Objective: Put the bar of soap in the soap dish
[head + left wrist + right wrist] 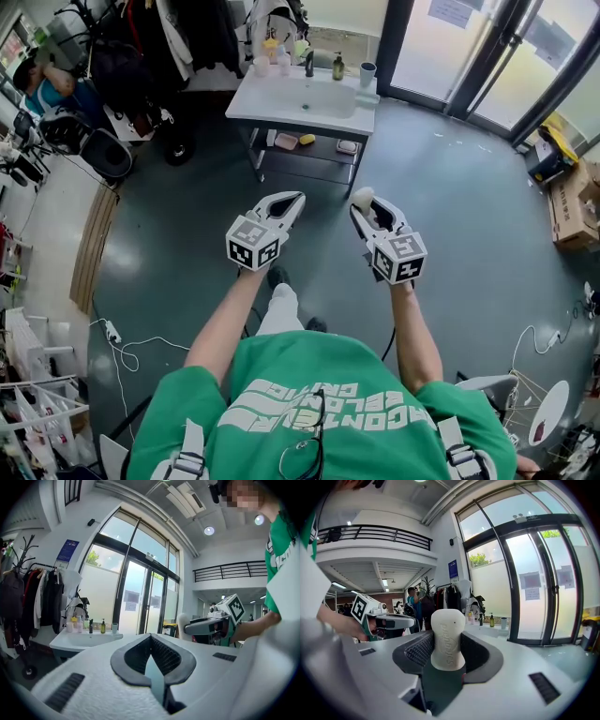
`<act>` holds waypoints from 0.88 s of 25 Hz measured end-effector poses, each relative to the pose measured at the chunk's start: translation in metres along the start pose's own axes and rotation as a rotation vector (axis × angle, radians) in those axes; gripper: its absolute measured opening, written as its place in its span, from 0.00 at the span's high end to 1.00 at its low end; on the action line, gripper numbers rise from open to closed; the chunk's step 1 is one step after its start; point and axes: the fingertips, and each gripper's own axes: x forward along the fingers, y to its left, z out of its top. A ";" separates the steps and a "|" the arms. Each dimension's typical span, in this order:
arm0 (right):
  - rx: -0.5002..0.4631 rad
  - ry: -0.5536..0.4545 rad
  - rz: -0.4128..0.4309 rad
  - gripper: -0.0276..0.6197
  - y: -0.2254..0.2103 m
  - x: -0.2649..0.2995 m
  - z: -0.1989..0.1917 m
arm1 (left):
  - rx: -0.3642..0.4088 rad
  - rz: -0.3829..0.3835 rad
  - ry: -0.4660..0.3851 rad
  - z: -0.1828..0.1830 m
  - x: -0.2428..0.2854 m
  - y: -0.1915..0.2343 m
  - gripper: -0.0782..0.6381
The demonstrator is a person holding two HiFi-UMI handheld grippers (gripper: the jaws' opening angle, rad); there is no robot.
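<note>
A white bar of soap (pixel 447 644) stands upright between the jaws of my right gripper (pixel 447 634), which is shut on it. In the head view the soap (pixel 362 197) shows at the tip of the right gripper (pixel 366 208), over the grey floor. My left gripper (pixel 289 204) is beside it at the same height, shut with nothing between its pads (pixel 151 637). Both are well short of the white sink table (pixel 246 105). A small dish-like item (pixel 347 146) lies on the table's lower shelf; I cannot tell whether it is the soap dish.
Bottles (pixel 337 66) and a cup (pixel 367 73) stand at the back of the sink. A pink item (pixel 286 141) and a yellow item (pixel 307 140) lie on the lower shelf. Hanging clothes (pixel 187 37) are left of the sink, glass doors (pixel 469 37) right, cardboard boxes (pixel 570 202) far right, cables (pixel 122 342) on the floor.
</note>
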 end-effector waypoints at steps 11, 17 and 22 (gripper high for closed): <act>0.008 0.023 -0.065 0.68 -0.047 0.060 0.007 | -0.016 -0.076 0.005 0.003 0.066 0.061 0.88; 0.019 0.025 -0.107 0.68 -0.072 0.111 0.026 | -0.017 -0.115 0.007 0.018 0.097 0.113 0.88; 0.020 0.026 -0.135 0.68 -0.089 0.161 0.043 | -0.020 -0.133 0.002 0.030 0.119 0.168 0.88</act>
